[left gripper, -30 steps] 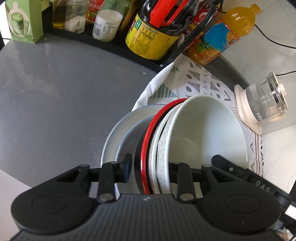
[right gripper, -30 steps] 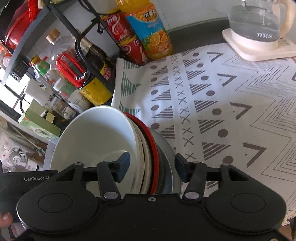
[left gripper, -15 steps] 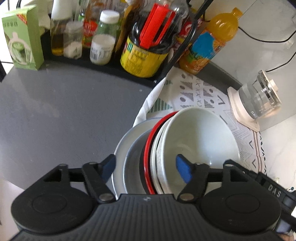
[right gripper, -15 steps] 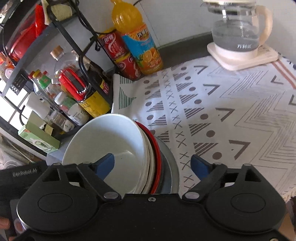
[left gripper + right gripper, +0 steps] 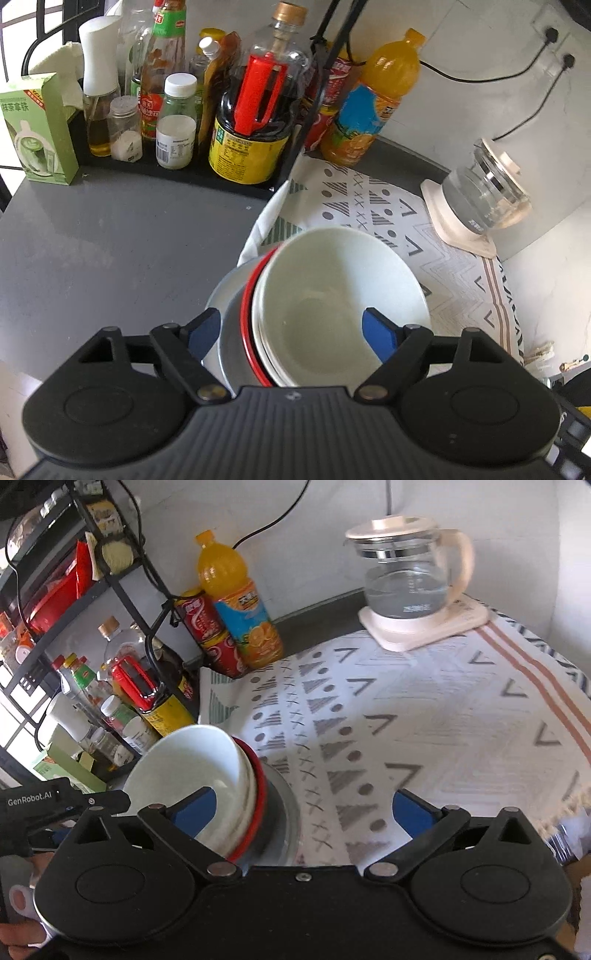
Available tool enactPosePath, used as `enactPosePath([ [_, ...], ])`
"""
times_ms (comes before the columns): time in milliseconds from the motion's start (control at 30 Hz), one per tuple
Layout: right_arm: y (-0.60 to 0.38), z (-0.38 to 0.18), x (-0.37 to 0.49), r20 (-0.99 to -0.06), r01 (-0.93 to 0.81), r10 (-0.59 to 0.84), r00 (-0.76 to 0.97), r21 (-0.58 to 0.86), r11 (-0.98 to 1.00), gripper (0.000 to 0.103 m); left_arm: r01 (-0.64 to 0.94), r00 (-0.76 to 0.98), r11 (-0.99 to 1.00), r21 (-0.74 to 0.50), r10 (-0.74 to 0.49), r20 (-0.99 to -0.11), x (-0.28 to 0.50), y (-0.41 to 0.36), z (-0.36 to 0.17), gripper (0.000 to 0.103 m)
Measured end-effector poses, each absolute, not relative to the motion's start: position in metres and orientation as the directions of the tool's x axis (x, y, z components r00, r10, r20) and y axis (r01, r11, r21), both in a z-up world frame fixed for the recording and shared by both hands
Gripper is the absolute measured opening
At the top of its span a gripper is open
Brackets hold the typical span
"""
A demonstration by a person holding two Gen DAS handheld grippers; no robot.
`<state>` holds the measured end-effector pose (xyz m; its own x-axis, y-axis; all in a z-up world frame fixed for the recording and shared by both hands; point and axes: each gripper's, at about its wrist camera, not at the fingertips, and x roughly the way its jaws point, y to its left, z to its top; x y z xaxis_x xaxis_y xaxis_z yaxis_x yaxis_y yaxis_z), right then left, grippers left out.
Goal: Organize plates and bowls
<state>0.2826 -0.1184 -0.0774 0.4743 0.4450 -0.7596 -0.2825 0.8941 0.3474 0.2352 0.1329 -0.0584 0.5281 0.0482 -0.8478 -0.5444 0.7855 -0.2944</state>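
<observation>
A stack of dishes stands at the left edge of the patterned cloth (image 5: 424, 716). A white bowl (image 5: 332, 295) is on top, over a red-rimmed dish (image 5: 245, 317) and a grey plate (image 5: 223, 295). My left gripper (image 5: 290, 326) hovers above the stack. Its jaws are opening, one blue pad on each side of the bowl and neither touching it. In the right wrist view the white bowl (image 5: 192, 760) and the grey plate (image 5: 290, 805) sit low on the left. My right gripper (image 5: 304, 806) is above them with its jaws opening wide and nothing gripped.
A black rack (image 5: 177, 173) of sauce bottles lines the back of the grey counter (image 5: 110, 251). An orange juice bottle (image 5: 236, 602) and red cans (image 5: 210, 635) stand beside it. A glass kettle (image 5: 406, 579) sits on its base at the back right. A green box (image 5: 35, 129) is far left.
Both grippers, earlier closed on the rims of the stack, have opened and let go. They have risen and drawn back, so the stack looks smaller and more of the counter shows.
</observation>
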Motion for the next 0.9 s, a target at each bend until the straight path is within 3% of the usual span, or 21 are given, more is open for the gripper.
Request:
enactPosePath([
  [900,-0.207,-0.075,0.137,-0.753,-0.172,0.402,0.522,0.369,0.914,0.103,-0.464,0.546,0.844,-0.270,0.033,-0.837,0.119,0.055,-0.041,0.082],
])
